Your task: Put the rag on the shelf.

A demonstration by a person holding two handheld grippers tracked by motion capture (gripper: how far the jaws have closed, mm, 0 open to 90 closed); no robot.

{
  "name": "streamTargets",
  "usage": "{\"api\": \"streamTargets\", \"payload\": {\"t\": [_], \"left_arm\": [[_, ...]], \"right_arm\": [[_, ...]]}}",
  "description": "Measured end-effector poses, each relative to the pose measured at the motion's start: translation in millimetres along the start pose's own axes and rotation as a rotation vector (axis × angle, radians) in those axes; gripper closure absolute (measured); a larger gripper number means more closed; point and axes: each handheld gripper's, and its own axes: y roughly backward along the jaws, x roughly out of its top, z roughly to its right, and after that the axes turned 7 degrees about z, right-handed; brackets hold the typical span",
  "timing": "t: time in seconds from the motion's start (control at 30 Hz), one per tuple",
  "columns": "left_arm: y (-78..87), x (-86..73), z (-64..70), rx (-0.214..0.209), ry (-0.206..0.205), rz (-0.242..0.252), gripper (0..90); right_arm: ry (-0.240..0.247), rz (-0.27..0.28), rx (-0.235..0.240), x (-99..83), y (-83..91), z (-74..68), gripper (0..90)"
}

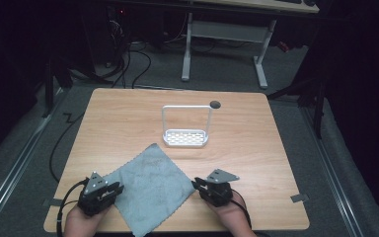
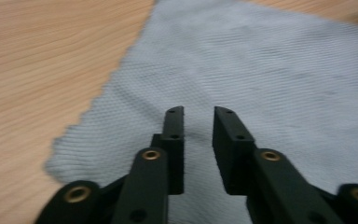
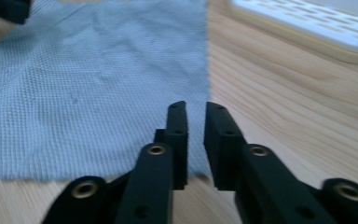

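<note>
A grey square cloth (image 1: 150, 190) lies flat on the wooden table (image 1: 123, 113), turned like a diamond, its near corner over the front edge. My left gripper (image 1: 120, 188) sits at the cloth's left corner. In the left gripper view its jaws (image 2: 199, 110) stand narrowly open just above the cloth (image 2: 261, 70), with nothing between them. My right gripper (image 1: 196, 183) is at the cloth's right corner. In the right gripper view its jaws (image 3: 196, 105) are slightly open over the cloth's edge (image 3: 98, 84), not pinching it.
A white slotted tray with a tall hoop handle (image 1: 186, 138) stands at the table's middle, beyond the cloth; its base (image 3: 307, 28) shows at the upper right of the right gripper view. A dark round hole (image 1: 215, 104) sits behind it. Cables and a desk frame (image 1: 227, 44) lie past the table.
</note>
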Motion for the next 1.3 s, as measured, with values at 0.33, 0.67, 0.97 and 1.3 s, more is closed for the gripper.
{"api": "streamTargets", "payload": {"t": [0.33, 0.67, 0.97, 1.3], "left_arm": [[-9.1, -8.7, -3.6, 0.004, 0.011, -0.039, 82.4], [-19.4, -3.2, 34.7, -0.123, -0.066, -0.061, 80.9], [-52.0, 16.7, 55.7, -0.196, -0.100, -0.061, 82.0], [-96.4, 46.9, 56.9, -0.155, -0.104, -0.054, 83.6]], "right_arm": [[0.106, -0.131, 0.006, 5.4, -40.4, -12.3, 90.0], [0.087, -0.136, -0.005, -13.7, -2.3, 9.0, 90.0], [0.049, -0.137, -0.055, -39.3, 45.3, 19.8, 90.0], [-0.010, -0.127, -0.059, -61.3, 80.3, 2.4, 89.7]]}}
